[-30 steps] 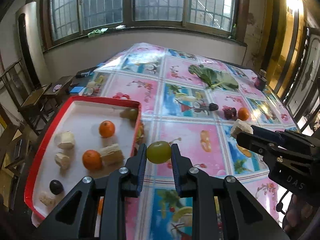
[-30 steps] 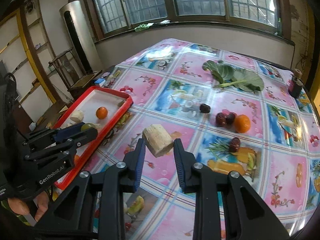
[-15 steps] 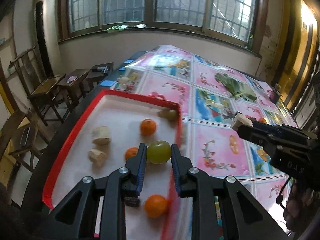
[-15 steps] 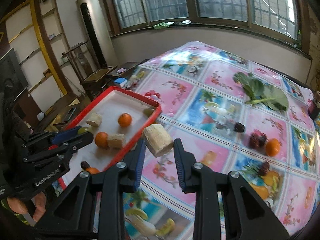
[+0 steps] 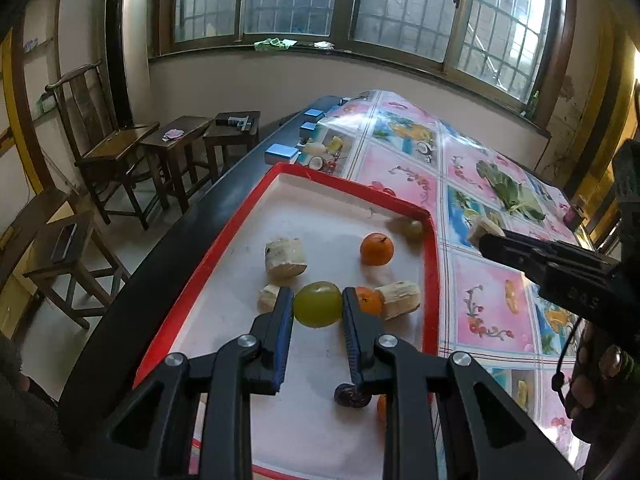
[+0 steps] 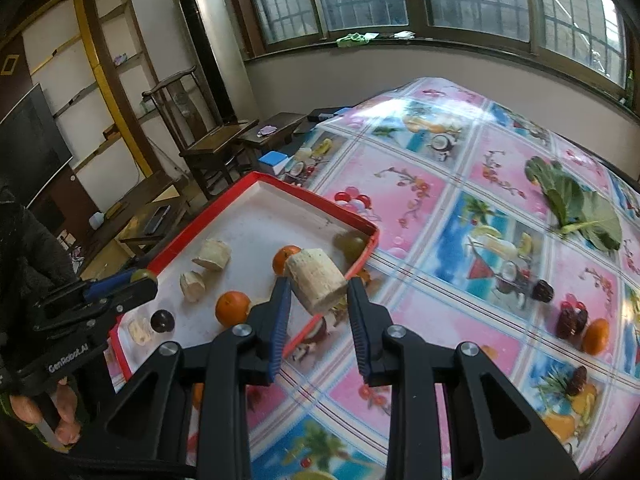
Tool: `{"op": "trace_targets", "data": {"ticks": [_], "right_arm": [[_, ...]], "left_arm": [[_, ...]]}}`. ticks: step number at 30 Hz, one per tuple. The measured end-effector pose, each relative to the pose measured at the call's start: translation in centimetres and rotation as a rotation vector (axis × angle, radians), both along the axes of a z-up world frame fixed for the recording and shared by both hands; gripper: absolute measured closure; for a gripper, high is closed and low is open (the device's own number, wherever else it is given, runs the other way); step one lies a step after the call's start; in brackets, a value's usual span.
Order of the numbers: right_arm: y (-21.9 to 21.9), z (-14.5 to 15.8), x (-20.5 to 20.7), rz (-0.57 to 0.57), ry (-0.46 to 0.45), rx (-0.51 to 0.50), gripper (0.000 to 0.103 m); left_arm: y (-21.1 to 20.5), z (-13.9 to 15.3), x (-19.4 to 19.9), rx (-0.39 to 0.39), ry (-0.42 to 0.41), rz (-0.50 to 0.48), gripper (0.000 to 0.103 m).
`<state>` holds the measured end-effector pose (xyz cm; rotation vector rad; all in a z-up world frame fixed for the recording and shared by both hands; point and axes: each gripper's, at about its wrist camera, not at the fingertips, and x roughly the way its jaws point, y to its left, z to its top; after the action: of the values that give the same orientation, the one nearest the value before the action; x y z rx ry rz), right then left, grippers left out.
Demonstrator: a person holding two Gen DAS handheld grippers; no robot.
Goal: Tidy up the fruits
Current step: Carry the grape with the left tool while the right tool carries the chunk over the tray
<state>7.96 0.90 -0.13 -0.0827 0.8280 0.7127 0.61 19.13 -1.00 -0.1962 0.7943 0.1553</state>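
My left gripper (image 5: 317,307) is shut on a green grape (image 5: 318,310) and holds it above the red-rimmed white tray (image 5: 344,196). The tray holds two oranges (image 5: 376,248), pale cut chunks (image 5: 285,257), another green grape (image 5: 412,229) in its far right corner and a dark fruit (image 5: 352,395). My right gripper (image 6: 318,294) is shut on a pale cylindrical chunk (image 6: 317,280) above the tray's right rim (image 6: 360,260). It also shows in the left wrist view (image 5: 486,232), to the right of the tray.
On the patterned tablecloth lie a green leaf (image 6: 576,204), dark red fruits (image 6: 572,318), an orange (image 6: 596,336) and a dark fruit (image 6: 542,290). Blue boxes (image 5: 281,155) sit beyond the tray. Wooden chairs and stools (image 5: 120,152) stand left of the table.
Both grippers have moved left towards the tray. The left one now hangs with the grape over the tray's middle; the right one has brought the chunk over the tray's right rim.
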Motion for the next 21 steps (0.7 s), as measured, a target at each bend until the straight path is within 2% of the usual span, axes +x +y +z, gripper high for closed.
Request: {"op": "trace_targets", "data": {"ticks": [10,21], "right_arm": [[2.6,-1.0,1.4,0.028,0.022,-0.011,0.072],[6.5,-2.5,5.4,0.017,0.060,-0.027,0.072]], "left_arm": [[-0.1,-1.2,-0.5,-0.027,0.027,-0.029,0.080],[-0.9,-2.9,-0.2,-0.057,0.064,-0.079,0.080]]}}
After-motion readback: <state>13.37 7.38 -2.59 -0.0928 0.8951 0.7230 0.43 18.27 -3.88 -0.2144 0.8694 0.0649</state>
